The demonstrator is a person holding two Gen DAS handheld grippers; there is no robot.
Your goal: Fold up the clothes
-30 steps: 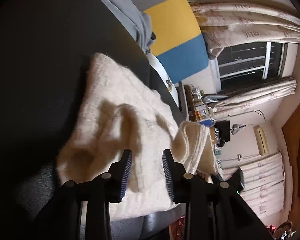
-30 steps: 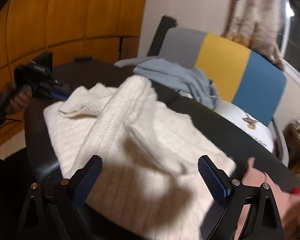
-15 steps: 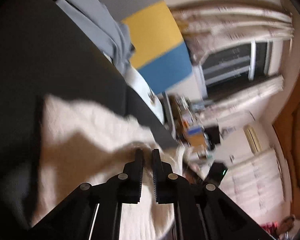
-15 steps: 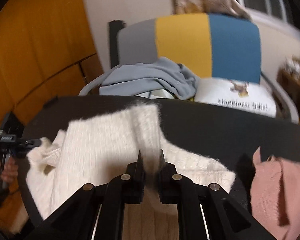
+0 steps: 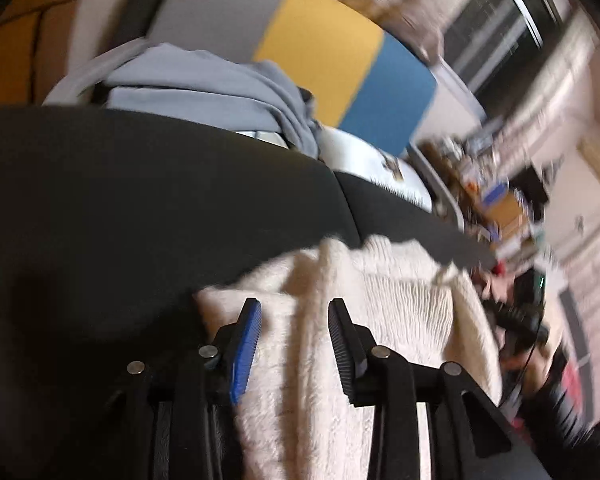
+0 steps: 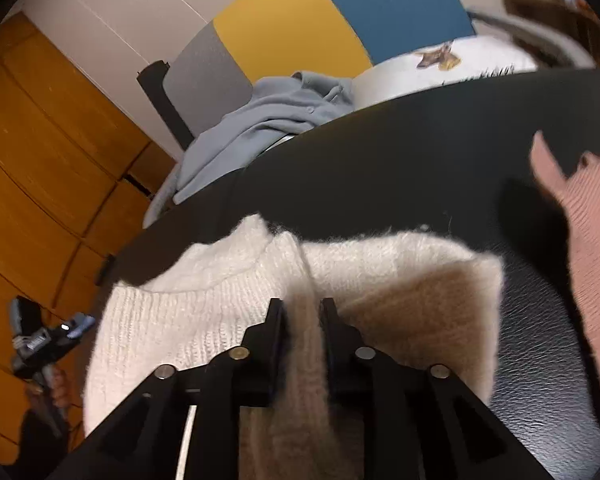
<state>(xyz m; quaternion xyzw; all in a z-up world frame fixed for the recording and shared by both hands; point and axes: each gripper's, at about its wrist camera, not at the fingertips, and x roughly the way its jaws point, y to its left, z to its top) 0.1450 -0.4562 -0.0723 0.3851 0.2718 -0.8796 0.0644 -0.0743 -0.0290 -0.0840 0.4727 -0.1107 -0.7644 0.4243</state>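
The black padded table fills both wrist views beyond the fingers. Behind it stands a chair with a grey, yellow and blue back, over which a grey-blue garment is draped. A pink knit garment lies on the table, well to the right of the right fingers.

The cream sweater lies directly under and ahead of both grippers, its ribbed neckline just left of and beyond the right fingertips. Down its middle a raised fold ridge runs lengthwise, roughly along the direction in which the right fingers point.

The right gripper is seen with its jaws narrowly parted, having just been opening. The ridge sits between them, and the pads appear beside the knit rather than clamped on it, though that is hard to judge. The left gripper has also just been opening, and its jaws stand apart. Sweater fabric lies between and below them without being pinched, and the sweater's edge is just left of its blue-padded finger.

The right gripper is judged nearer to the ridge, so whichever fold comes next would likely be taken along that line.
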